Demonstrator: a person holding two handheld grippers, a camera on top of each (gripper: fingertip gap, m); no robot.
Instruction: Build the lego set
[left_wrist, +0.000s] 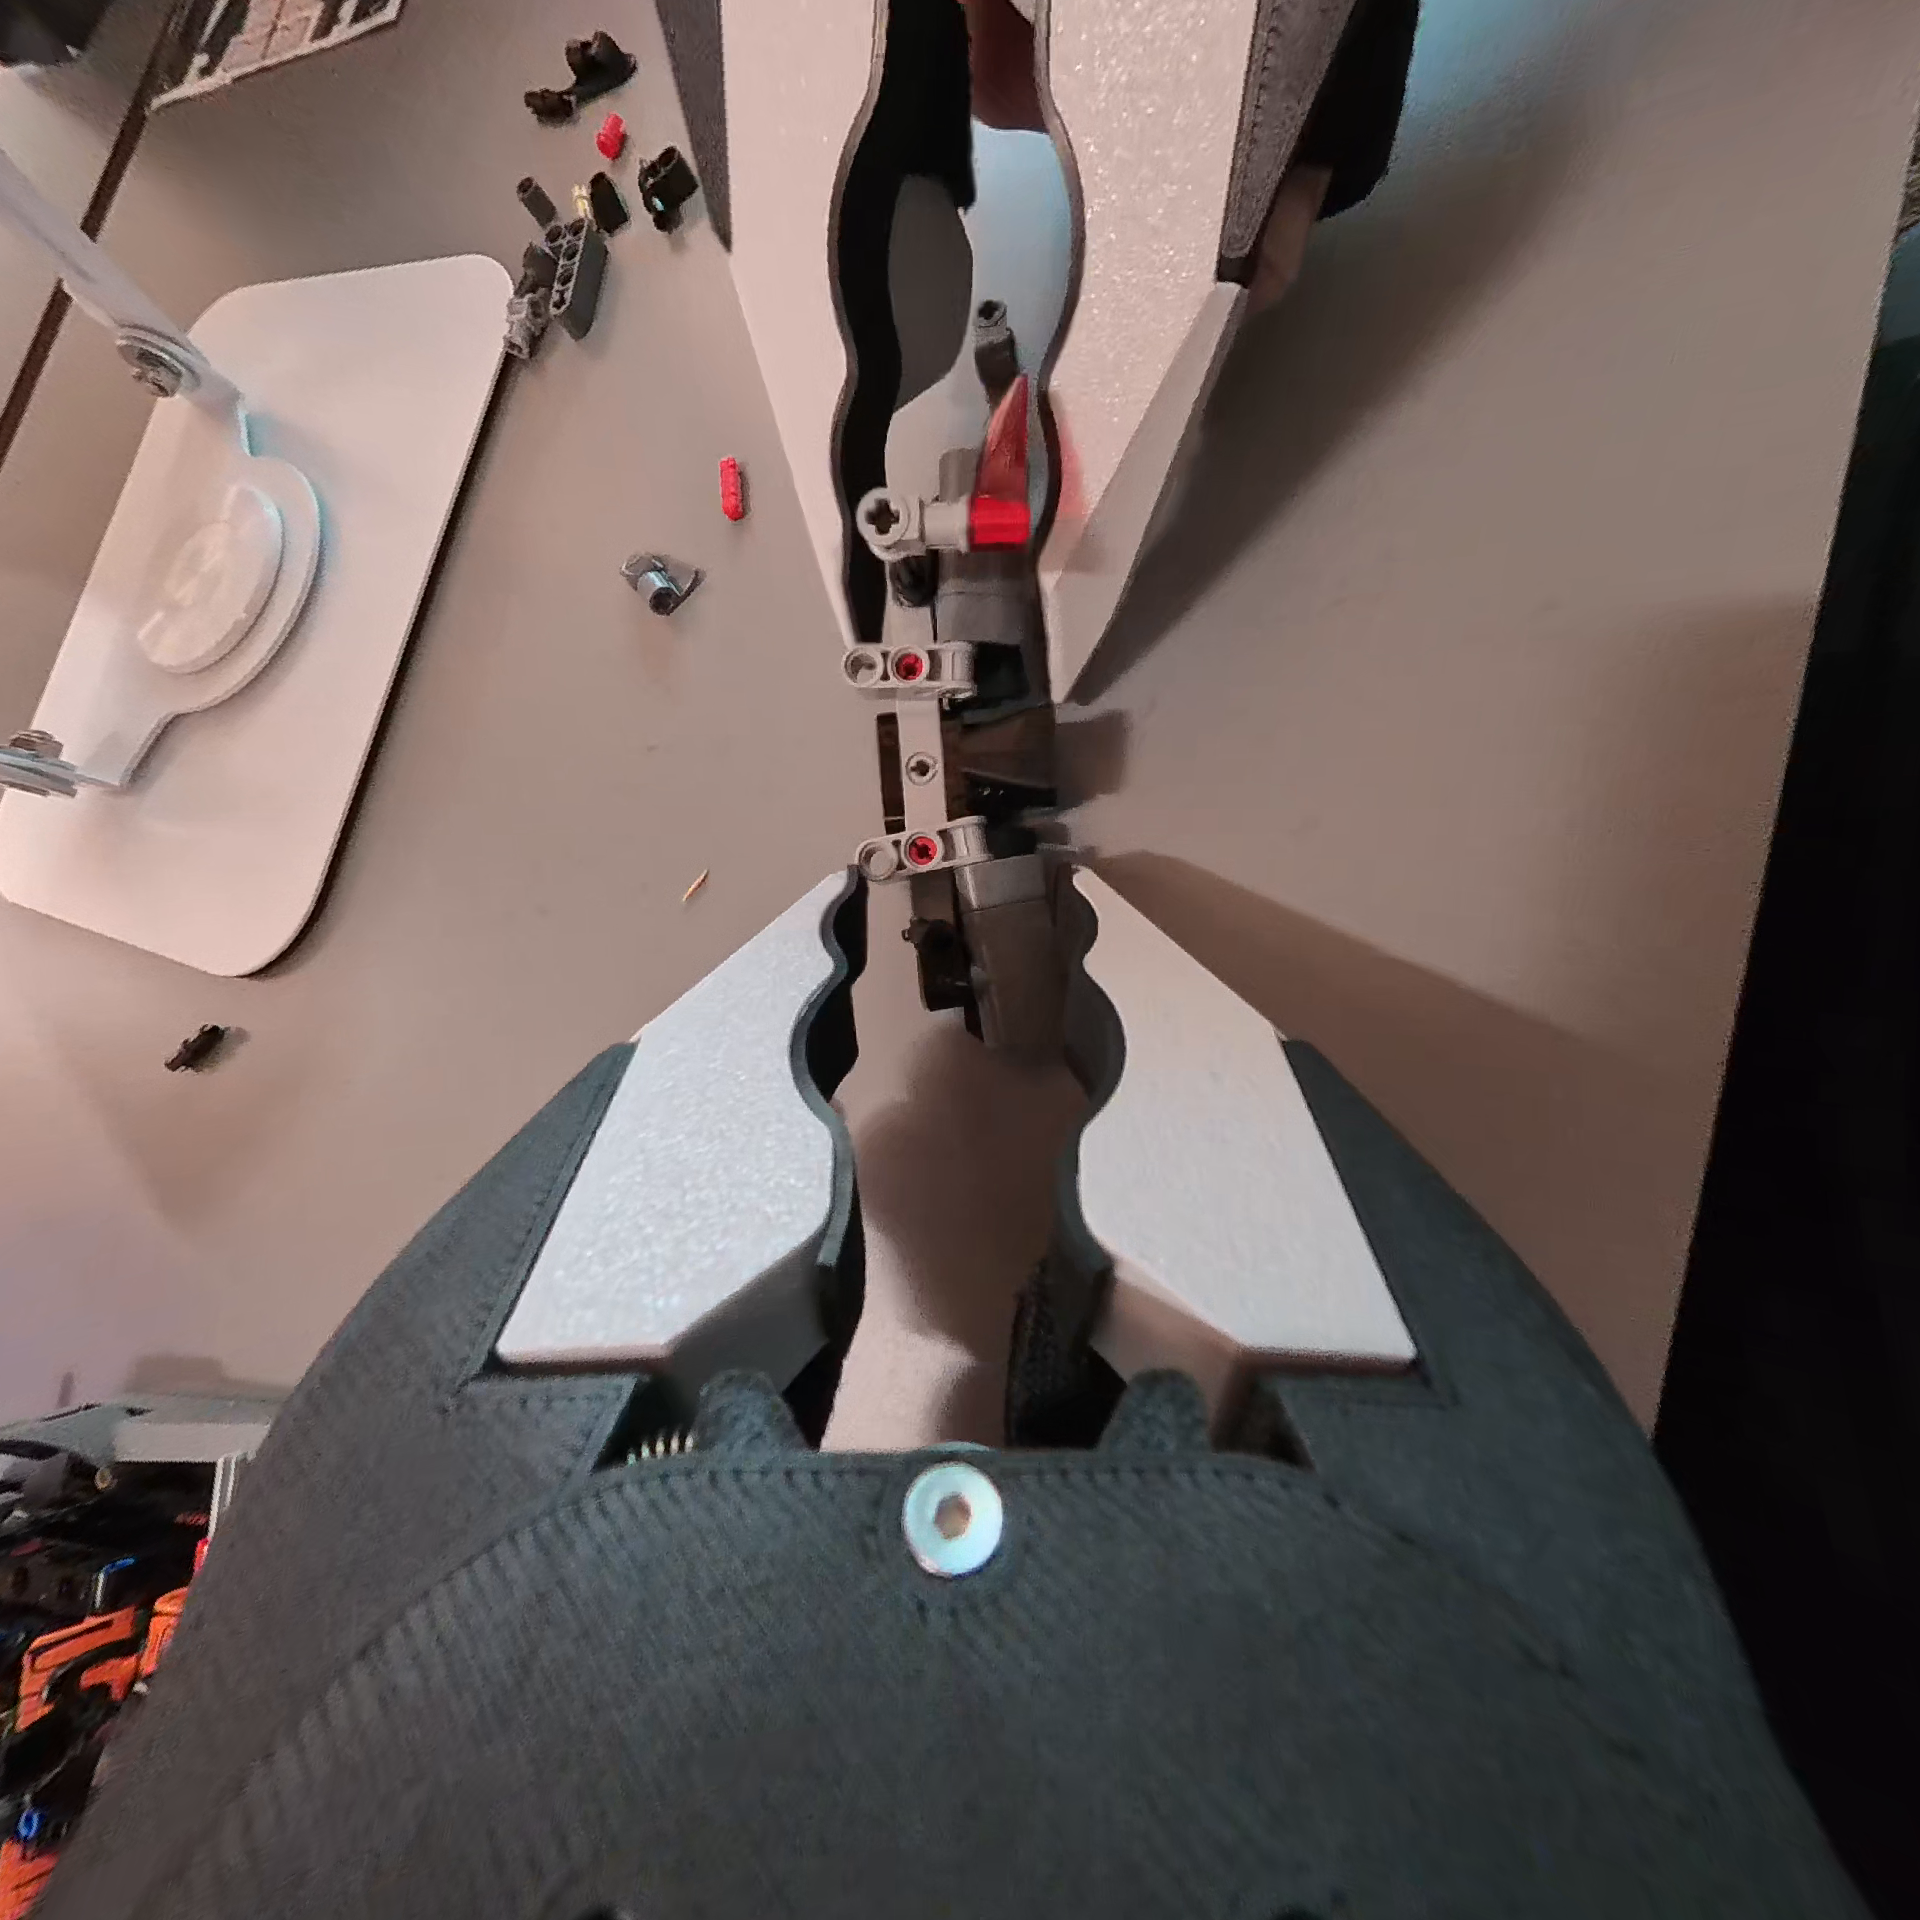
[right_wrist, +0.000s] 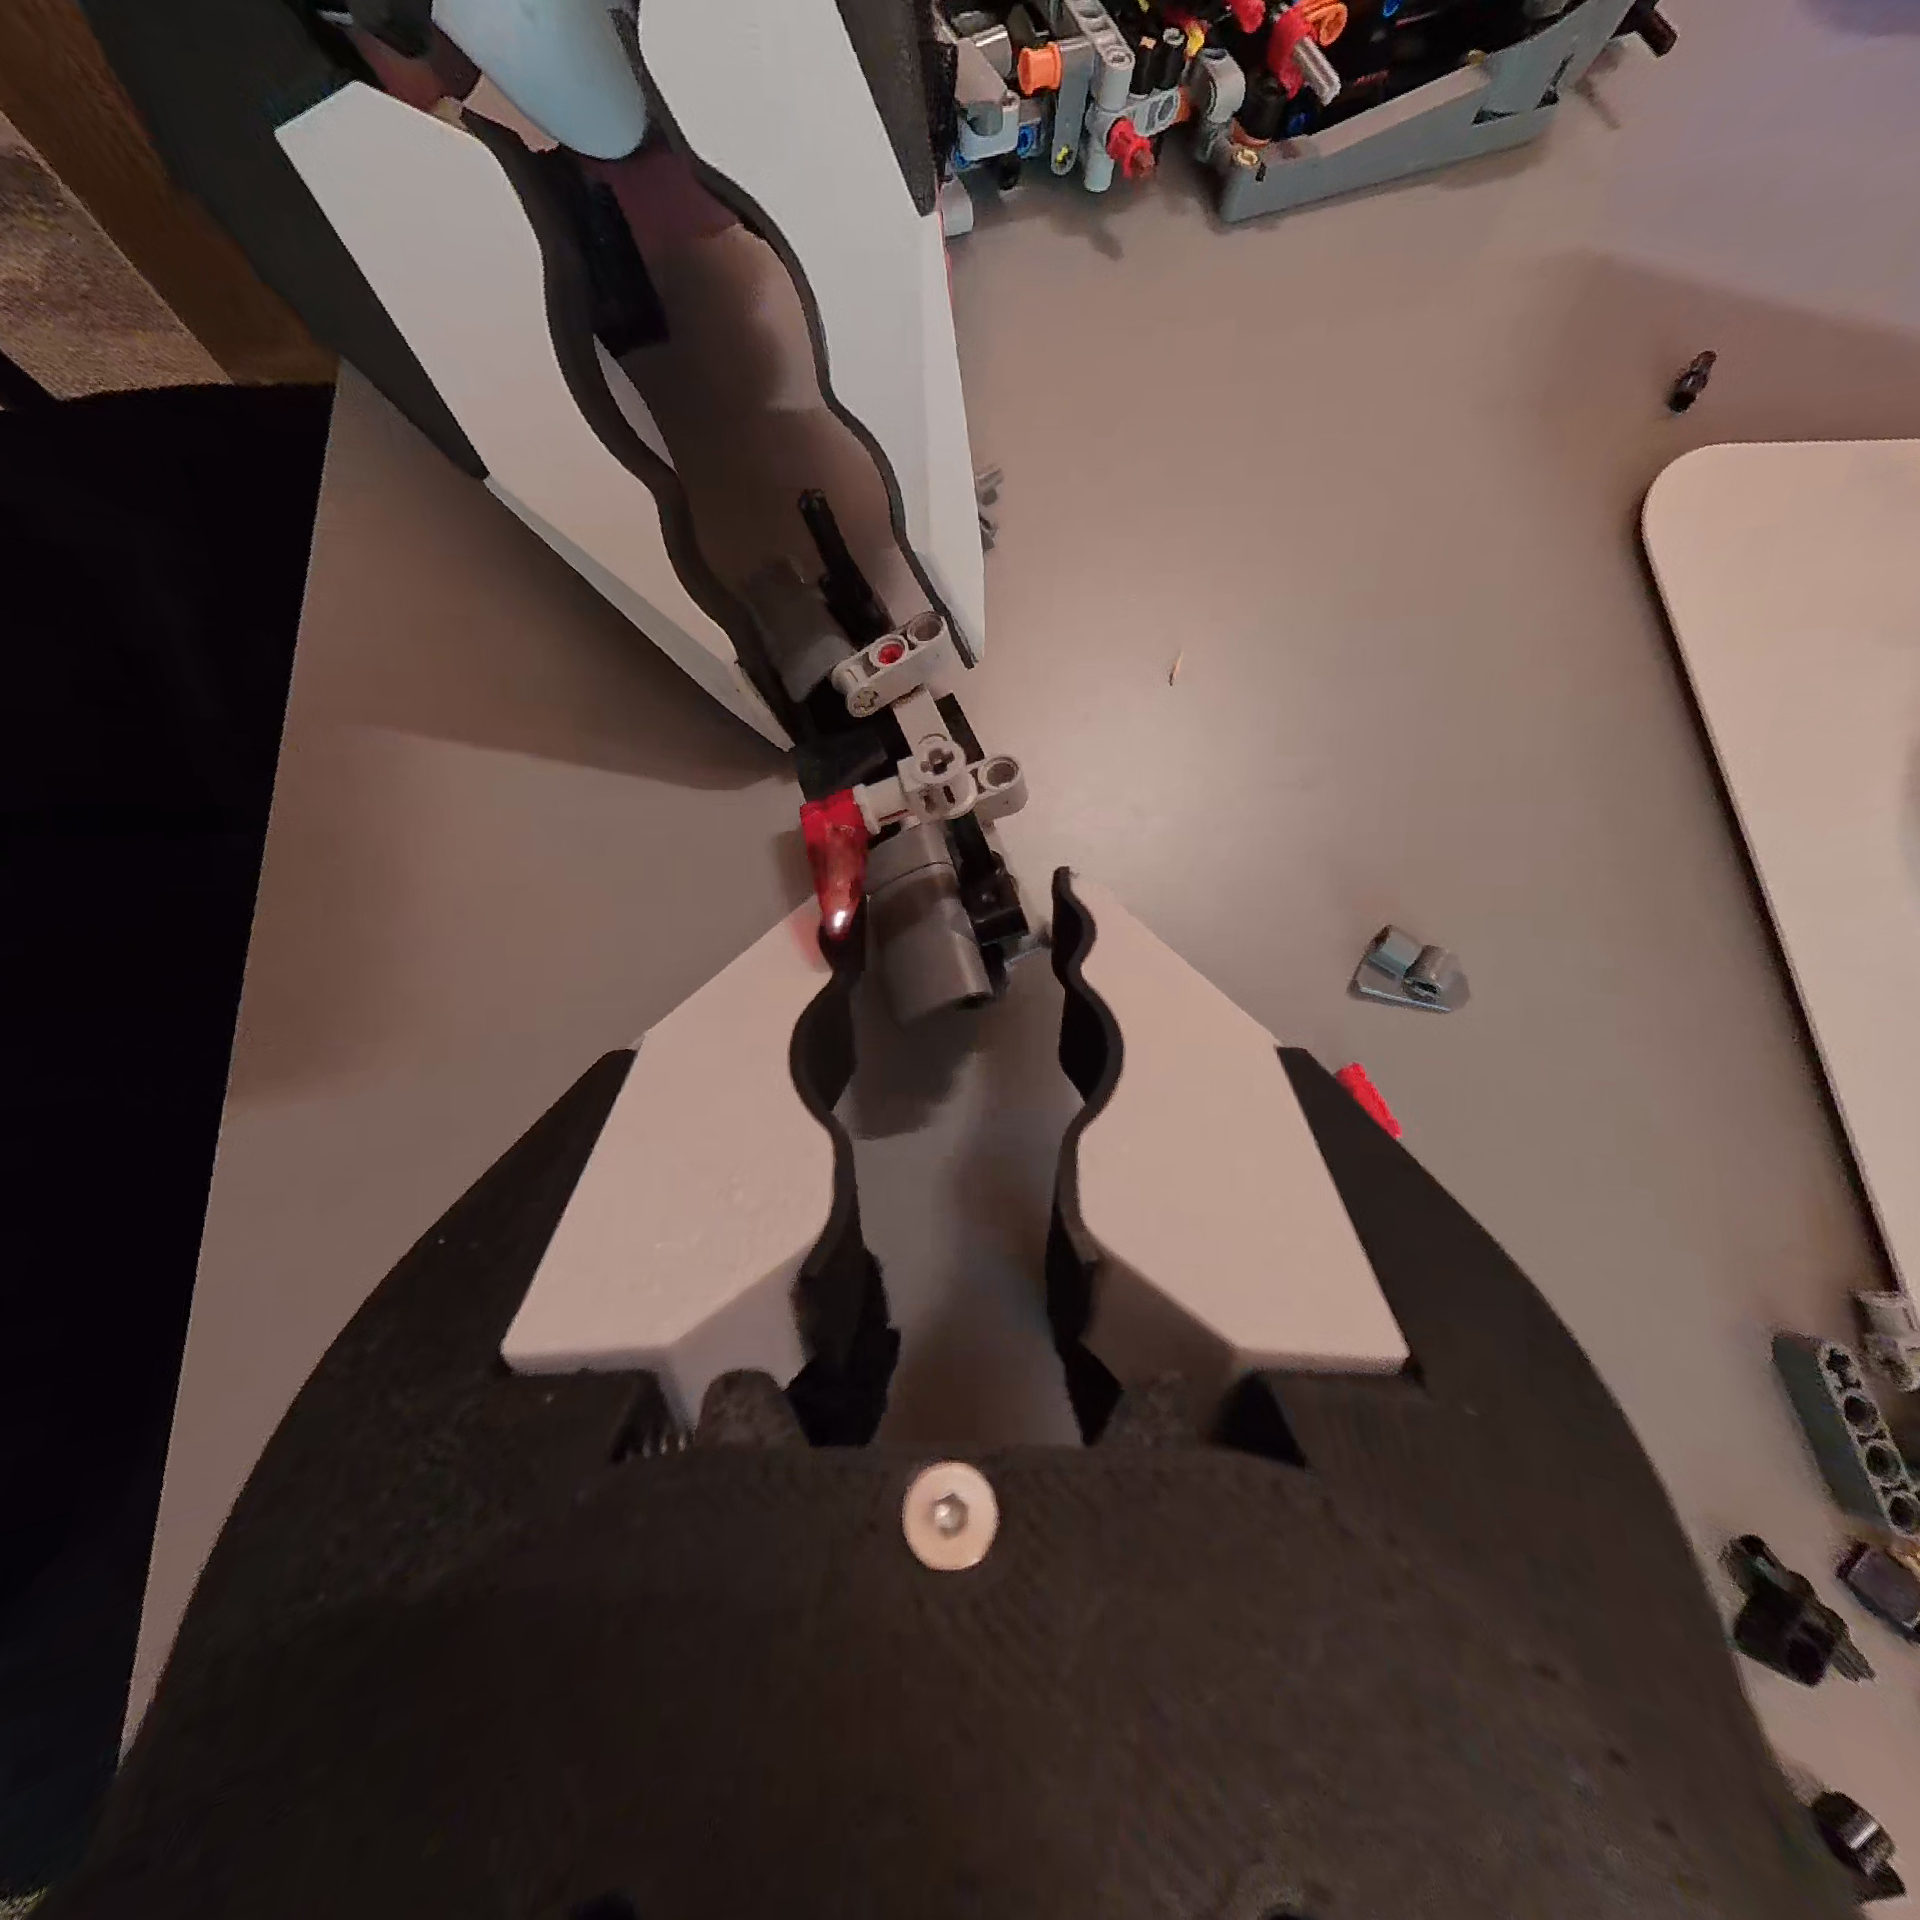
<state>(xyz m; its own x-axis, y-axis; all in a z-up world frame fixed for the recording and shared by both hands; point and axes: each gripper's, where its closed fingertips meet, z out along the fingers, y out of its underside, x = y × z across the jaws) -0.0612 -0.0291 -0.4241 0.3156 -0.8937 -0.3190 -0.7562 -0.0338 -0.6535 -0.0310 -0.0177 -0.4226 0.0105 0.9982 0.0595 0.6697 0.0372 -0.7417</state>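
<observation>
Grey tabletop (right_wrist: 1351, 623) strewn with loose parts: the left gripper (left_wrist: 961, 883) clenches the lego assembly (left_wrist: 935, 748), while the right gripper (right_wrist: 951, 914), slack-jawed at its 12 o'clock end, should close squarely, clear of the red claw (right_wrist: 836, 862).

A white rounded board (left_wrist: 343, 644) lies on the grey table (left_wrist: 582, 1039).

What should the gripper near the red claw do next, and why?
Probably close the right gripper gently: its fingers already straddle the grey end of the lego assembly, a gap shows on one side, and the left gripper holds the other end.
</observation>
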